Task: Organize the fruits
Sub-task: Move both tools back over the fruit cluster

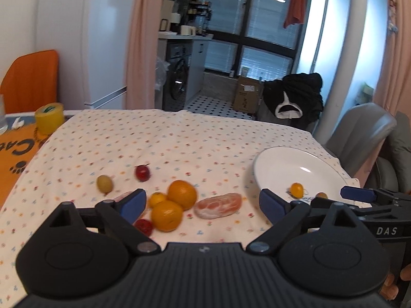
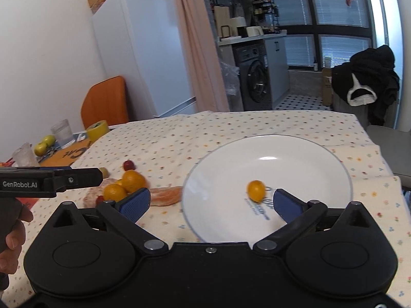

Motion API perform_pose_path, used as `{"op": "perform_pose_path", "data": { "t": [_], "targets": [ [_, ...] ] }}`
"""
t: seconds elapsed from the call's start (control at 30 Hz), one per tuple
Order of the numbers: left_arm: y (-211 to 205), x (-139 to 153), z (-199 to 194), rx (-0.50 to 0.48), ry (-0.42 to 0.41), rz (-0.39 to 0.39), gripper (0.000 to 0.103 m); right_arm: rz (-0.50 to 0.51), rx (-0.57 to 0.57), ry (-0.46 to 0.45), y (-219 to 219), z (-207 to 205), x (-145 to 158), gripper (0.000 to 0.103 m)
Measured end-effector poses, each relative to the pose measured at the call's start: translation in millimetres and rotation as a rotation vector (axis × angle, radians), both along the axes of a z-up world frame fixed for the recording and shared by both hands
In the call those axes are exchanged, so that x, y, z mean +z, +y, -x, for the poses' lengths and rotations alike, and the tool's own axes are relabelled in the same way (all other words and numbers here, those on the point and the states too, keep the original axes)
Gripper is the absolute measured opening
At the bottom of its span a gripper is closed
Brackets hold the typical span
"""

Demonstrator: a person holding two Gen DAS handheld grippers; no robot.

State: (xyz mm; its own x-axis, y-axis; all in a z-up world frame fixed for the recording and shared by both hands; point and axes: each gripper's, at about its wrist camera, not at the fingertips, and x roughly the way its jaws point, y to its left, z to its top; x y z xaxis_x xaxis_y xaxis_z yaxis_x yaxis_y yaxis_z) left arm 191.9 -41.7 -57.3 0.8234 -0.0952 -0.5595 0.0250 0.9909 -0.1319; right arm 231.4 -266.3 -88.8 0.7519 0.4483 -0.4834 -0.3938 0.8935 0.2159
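My left gripper (image 1: 203,204) is open, low over the flowered cloth. Between and just ahead of its fingers lie two oranges (image 1: 181,194) (image 1: 167,215), a small kumquat (image 1: 157,199) and a peeled pink citrus segment (image 1: 218,205). One red fruit (image 1: 142,172) and a green one (image 1: 104,183) lie farther back, and another red fruit (image 1: 143,225) sits by the left finger. My right gripper (image 2: 210,202) is open over the white plate (image 2: 282,159), where one kumquat (image 2: 256,190) rests between the fingers, nearer the right one and not gripped. The same plate (image 1: 308,161) shows at the right of the left wrist view.
A yellow tape roll (image 1: 49,116), a glass (image 2: 63,132) and green apples (image 2: 45,145) stand on the orange mat at the table's left. An orange chair (image 1: 30,79) is behind them and a grey chair (image 1: 359,133) is at the right. A hand (image 2: 12,231) holds the left gripper.
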Motion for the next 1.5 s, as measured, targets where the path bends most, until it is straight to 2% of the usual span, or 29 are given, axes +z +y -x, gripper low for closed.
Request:
{"op": "perform_pose_path", "data": {
  "t": [0.47, 0.63, 0.7, 0.87, 0.97, 1.07, 1.23, 1.5],
  "targets": [
    [35, -3, 19, 0.065, -0.011, -0.023, 0.093, -0.023, 0.101, 0.040, 36, -2, 1, 0.103],
    [46, -10, 19, 0.089, 0.010, -0.005, 0.093, -0.014, 0.136, 0.029, 49, 0, 1, 0.102],
    [50, -13, 18, 0.100, 0.022, 0.007, 0.093, -0.004, 0.149, 0.028, 56, 0, 1, 0.099],
    [59, -19, 16, 0.110, 0.031, 0.010, 0.092, 0.022, 0.175, 0.061, 70, -5, -2, 0.076],
    [64, -24, 15, 0.114, 0.041, 0.023, 0.091, 0.037, 0.188, 0.074, 79, -7, -5, 0.073],
    [68, -27, 12, 0.121, 0.048, 0.017, 0.086, 0.050, 0.194, 0.087, 87, -9, -7, 0.070],
    [79, -36, 6, 0.138, 0.084, 0.042, 0.063, 0.085, 0.199, 0.113, 101, -14, -11, 0.063],
    [86, -46, -3, 0.139, 0.108, 0.047, 0.060, 0.146, 0.182, 0.139, 118, -22, -17, 0.062]
  ]
}}
